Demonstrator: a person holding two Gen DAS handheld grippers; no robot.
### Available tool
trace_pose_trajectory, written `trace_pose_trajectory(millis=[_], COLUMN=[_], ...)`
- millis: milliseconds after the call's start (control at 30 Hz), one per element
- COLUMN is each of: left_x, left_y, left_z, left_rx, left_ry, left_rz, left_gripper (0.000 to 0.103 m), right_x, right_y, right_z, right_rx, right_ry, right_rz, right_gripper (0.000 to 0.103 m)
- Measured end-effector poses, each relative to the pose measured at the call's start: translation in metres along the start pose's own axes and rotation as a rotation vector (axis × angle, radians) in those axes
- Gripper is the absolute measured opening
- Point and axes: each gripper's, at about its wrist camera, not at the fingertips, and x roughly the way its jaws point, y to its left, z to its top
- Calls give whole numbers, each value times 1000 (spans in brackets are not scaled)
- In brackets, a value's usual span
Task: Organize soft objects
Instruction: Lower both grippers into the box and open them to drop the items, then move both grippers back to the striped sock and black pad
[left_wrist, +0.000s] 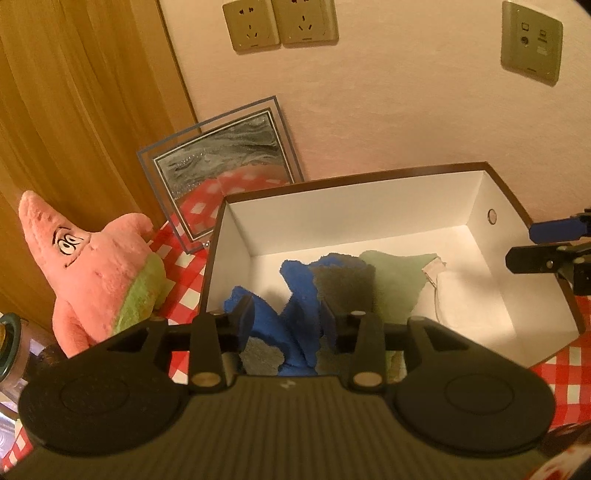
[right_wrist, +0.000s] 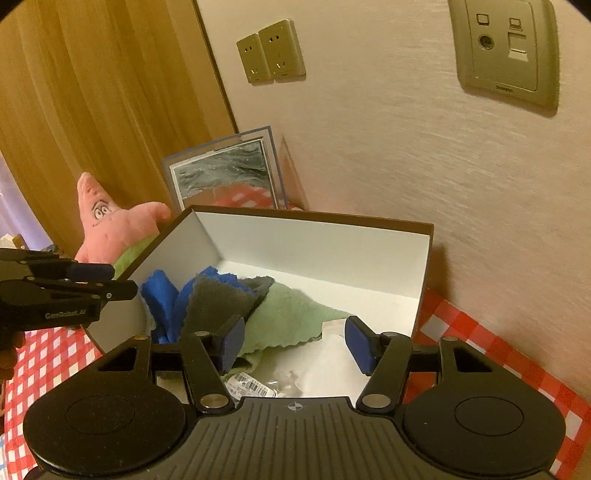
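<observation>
A brown box with a white inside (left_wrist: 476, 201) (right_wrist: 317, 240) stands on the red-checked table. In it lie a blue-and-grey cloth (left_wrist: 299, 284) (right_wrist: 173, 299), a green cloth (left_wrist: 395, 277) (right_wrist: 288, 317) and a clear plastic bag (right_wrist: 325, 365). A pink starfish plush (left_wrist: 96, 273) (right_wrist: 114, 225) sits left of the box. My left gripper (left_wrist: 288, 325) is open just above the blue cloth at the box's near left corner; its fingers are apart on either side of the cloth. My right gripper (right_wrist: 291, 343) is open and empty above the green cloth and bag.
A framed picture (left_wrist: 221, 162) (right_wrist: 225, 173) leans on the wall behind the box. Wall sockets (left_wrist: 280, 26) (right_wrist: 271, 51) are above. A wooden panel (left_wrist: 74, 110) is at the left. A jar (left_wrist: 11, 339) stands at the far left edge.
</observation>
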Motion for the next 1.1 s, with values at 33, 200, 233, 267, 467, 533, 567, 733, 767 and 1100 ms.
trace_pose_trajectory(millis=[33,200,233,267,467,533,567,733,767,1100], left_x=[-2,-16,-20,-25,-63,-77,-85,-128,-137,-215], left_y=[0,-1,-1,-1,0,0,0,3,3,8], left_z=[0,-1,-1,-2,-12,-16,-17,-32,-37,-106], left_rx=[0,-15,-23,-30,-61,-74,-79,-124,-131,-169], left_ry=[-2,-16,-20,-25,-63,-75,-83,-121,-124,-99], left_rz=[0,8,7,6,10,12,13,32,34,111], left_gripper=[37,37,37,37,39,39,39,40,40,41], right_x=[-2,-14,-19,-24,-64,-80,-87,-128,-137,-206], right_y=[0,-2,-3,-4,-13,-17,-19,-24,-24,-10], right_z=[0,-1,-2,-2,-8,-11,-12,-22,-25,-71], right_rx=[3,6,7,10,37,58,67,99,100,109], right_ry=[-2,-15,-23,-31,-90,-110,-121,-182,-193,-231], right_rz=[-1,-8,-10,-11,-9,-10,-7,14,16,44], right_gripper=[60,60,60,60,60,60,60,60,60,60])
